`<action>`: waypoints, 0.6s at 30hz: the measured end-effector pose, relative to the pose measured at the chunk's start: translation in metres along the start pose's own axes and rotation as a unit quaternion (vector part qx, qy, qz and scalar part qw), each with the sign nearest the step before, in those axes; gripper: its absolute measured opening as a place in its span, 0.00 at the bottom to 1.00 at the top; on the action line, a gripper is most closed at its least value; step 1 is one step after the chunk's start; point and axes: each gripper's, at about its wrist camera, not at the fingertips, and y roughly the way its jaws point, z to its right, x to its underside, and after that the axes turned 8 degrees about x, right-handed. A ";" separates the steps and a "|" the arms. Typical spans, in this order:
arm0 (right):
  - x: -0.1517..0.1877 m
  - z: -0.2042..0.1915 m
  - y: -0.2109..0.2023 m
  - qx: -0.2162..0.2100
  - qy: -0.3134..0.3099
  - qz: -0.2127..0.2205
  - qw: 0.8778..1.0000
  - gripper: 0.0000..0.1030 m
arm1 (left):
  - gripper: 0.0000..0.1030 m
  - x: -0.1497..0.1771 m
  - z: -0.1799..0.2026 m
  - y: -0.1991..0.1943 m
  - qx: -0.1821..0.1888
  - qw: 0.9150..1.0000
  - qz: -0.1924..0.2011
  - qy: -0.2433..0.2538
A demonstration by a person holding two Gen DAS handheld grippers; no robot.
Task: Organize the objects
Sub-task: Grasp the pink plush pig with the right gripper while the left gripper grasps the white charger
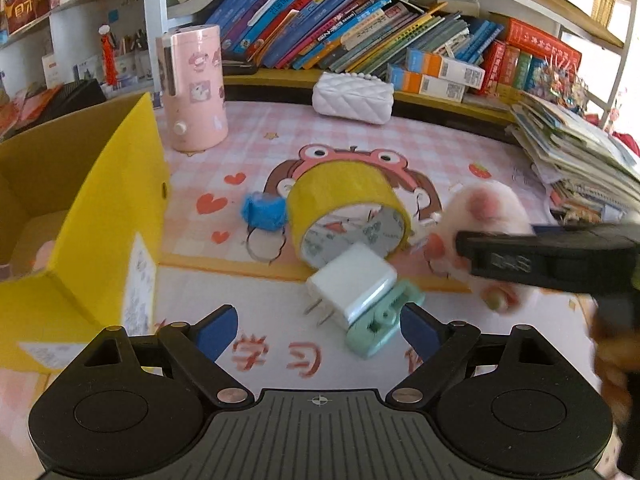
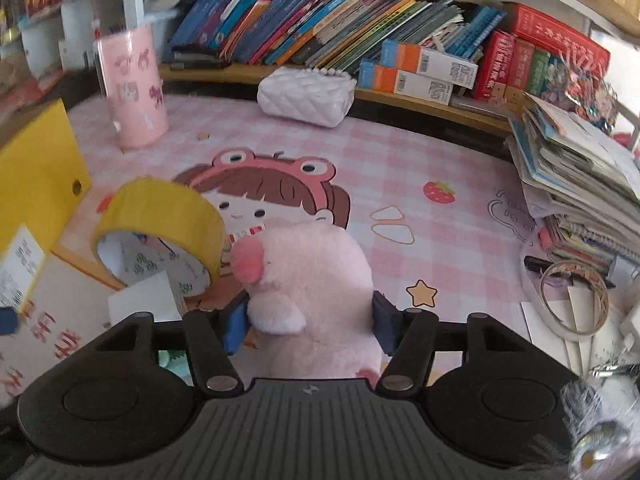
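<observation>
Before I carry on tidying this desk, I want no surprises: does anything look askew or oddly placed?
Yes. The yellow tape roll stands tipped on its edge, with the white charger right against it, lying askew on a mint green clip. On the right, the stack of booklets is messy and slumps.

Bright daylight enters from the upper right, blowing out that corner; fisheye bending curves the bookshelf, and motion blur smears the yellow box and plush toy
</observation>
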 end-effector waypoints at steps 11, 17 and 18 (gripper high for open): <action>0.020 0.027 -0.035 0.013 0.047 -0.025 0.999 0.57 | 0.87 -0.018 0.004 0.052 0.002 0.999 -0.011 -0.043; 0.033 0.020 -0.045 0.007 0.034 -0.035 0.999 0.57 | 0.67 -0.014 0.002 0.063 0.000 0.997 -0.024 -0.069; 0.034 0.019 -0.045 0.006 0.031 -0.035 0.999 0.57 | 0.64 -0.014 0.000 0.063 0.011 0.997 -0.023 -0.077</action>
